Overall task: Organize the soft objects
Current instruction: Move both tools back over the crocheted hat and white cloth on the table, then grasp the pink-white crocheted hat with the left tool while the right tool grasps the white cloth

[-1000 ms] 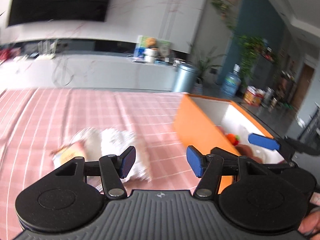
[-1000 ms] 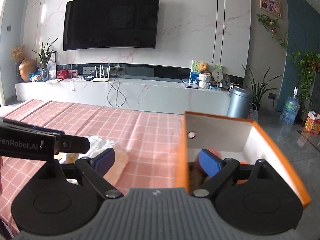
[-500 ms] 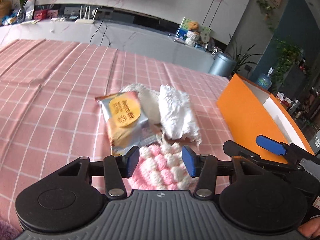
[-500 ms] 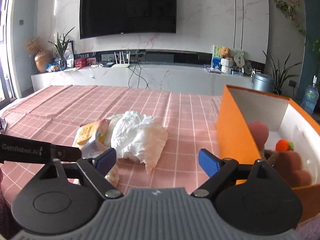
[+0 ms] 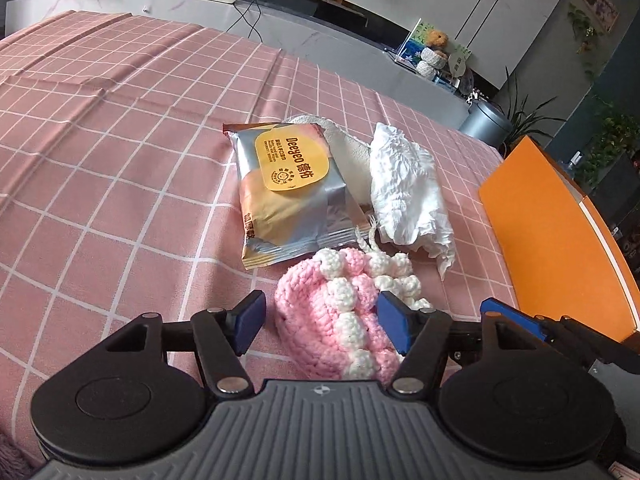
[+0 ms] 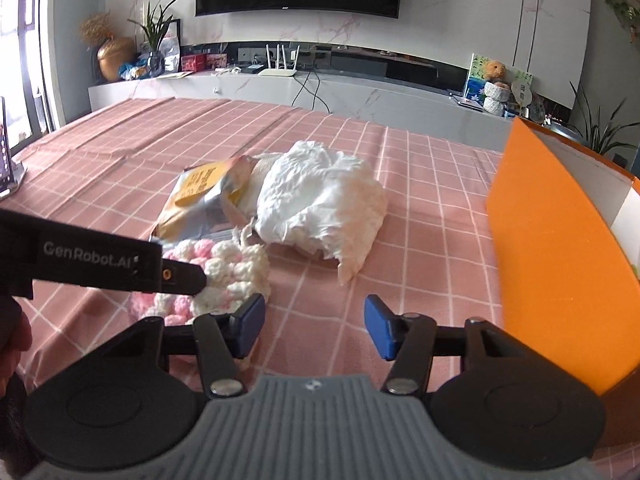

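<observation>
A pink and white crochet piece (image 5: 332,320) lies on the pink checked cloth between the jaws of my left gripper (image 5: 322,326). Those jaws are opening and the pads do not press it. Beyond it lie a silver wipes packet (image 5: 288,192) with a yellow label, a crumpled white cloth (image 5: 408,196) and a fluffy white item (image 5: 348,152). My right gripper (image 6: 314,328) is closing over bare tablecloth, just right of the crochet piece (image 6: 224,276) and in front of the white cloth (image 6: 320,204). The packet (image 6: 204,200) lies behind it on the left.
An orange box (image 6: 560,248) with a white inside stands at the right, also seen as the orange box (image 5: 552,240) in the left wrist view. The left gripper's black arm (image 6: 100,260) crosses over the crochet piece. A small stand (image 6: 8,172) sits at the table's left edge.
Both views swung from the orange box down to the pile on the cloth. The left jaws now straddle the crochet piece and stand wider than half a second ago. The right jaws have narrowed.
</observation>
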Demonstrator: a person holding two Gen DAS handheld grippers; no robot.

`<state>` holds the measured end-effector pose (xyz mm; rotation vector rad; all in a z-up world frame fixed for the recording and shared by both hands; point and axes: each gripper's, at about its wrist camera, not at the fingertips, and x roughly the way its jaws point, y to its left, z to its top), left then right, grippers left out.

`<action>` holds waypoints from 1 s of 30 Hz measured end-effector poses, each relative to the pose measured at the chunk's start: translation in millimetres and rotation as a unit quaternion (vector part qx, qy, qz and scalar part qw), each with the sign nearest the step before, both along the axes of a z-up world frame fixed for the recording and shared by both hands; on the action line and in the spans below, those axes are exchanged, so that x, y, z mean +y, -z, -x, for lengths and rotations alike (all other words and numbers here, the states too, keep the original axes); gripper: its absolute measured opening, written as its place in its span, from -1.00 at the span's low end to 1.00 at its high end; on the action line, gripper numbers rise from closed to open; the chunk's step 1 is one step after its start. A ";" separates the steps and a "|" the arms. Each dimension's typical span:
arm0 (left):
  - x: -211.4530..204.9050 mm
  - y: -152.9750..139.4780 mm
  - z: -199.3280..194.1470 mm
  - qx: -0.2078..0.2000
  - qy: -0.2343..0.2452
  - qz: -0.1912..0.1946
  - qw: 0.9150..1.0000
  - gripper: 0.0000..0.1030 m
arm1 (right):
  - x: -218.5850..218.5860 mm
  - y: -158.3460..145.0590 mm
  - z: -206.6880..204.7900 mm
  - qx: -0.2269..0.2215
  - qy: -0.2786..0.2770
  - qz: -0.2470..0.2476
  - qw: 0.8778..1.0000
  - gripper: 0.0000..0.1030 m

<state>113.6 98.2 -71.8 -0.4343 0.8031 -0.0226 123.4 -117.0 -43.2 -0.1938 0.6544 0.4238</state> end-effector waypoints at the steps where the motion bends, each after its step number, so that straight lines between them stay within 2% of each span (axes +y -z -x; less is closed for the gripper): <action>1: -1.6 0.0 -0.6 -0.002 0.002 -0.006 1.000 0.46 | 2.0 2.2 -0.7 0.001 -0.002 0.004 1.000 0.05; 5: -8.3 0.7 -2.8 -0.011 0.006 -0.023 1.000 0.36 | 6.0 9.0 -3.8 0.011 0.001 0.011 1.000 -0.11; 6: -9.9 0.8 -3.1 -0.014 0.010 -0.021 1.000 0.24 | 6.9 10.5 -4.4 0.013 -0.001 0.012 1.000 -0.14; 10: -15.6 0.1 -3.0 -0.019 0.015 -0.027 0.999 0.04 | 12.2 14.0 -2.7 0.013 -0.012 0.024 1.000 -0.31; 18: -24.1 -9.7 3.8 -0.049 0.029 -0.063 0.996 -0.41 | 14.4 14.2 -1.8 0.015 -0.019 0.025 0.999 -0.34; 25: -17.1 -23.1 9.0 -0.076 0.026 -0.056 0.995 -0.44 | 10.8 10.3 -3.0 0.020 -0.019 0.009 1.000 -0.30; 30: -9.3 -35.8 11.8 -0.094 0.015 -0.056 0.994 -0.44 | 9.0 -1.2 -0.1 0.004 -0.021 -0.004 1.000 -0.15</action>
